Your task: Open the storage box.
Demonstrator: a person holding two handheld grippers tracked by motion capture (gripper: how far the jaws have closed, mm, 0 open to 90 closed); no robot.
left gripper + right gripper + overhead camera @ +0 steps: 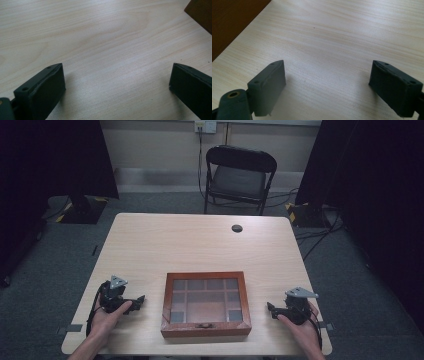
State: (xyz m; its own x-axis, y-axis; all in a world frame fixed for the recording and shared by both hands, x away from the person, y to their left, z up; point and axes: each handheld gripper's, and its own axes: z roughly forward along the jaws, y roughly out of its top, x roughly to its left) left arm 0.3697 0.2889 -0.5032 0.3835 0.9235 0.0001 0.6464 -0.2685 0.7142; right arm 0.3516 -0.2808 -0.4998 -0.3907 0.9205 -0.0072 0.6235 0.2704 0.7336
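Unlabelled wooden box (206, 330) between left gripper (139, 300) and right gripper (270, 309)

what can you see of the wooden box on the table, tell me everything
The wooden box is a flat, square case of reddish-brown wood with a glass-paned lid that is shut. Through the pane, dividers split the inside into small compartments around a larger middle one; they look empty. A small dark latch sits on the near front wall. It lies flat near the table's front edge, between the left claw and right claw, touching neither.
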